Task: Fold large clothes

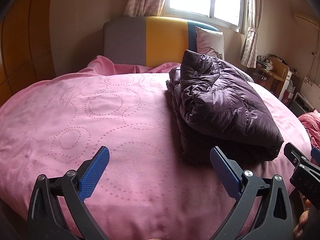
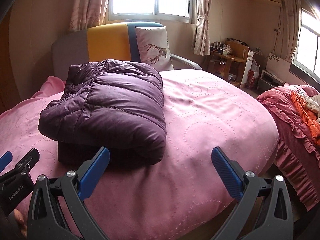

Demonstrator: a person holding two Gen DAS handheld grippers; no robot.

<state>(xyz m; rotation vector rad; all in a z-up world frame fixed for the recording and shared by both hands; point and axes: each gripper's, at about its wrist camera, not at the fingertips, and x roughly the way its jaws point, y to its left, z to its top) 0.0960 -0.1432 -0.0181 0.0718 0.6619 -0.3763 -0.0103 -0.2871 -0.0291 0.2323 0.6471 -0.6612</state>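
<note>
Both grippers, left gripper and right gripper, spread, empty, near bed's front edge; jacket folded mid-bed; folding looks finished, next only tidy or withdraw

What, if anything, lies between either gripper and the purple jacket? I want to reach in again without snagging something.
Nothing visible does. The folded dark purple quilted puffer jacket lies on the pink dotted-circle bedspread, with only bare bedspread between it and the left gripper or the right gripper. Both sets of jaws are open and empty.
</note>
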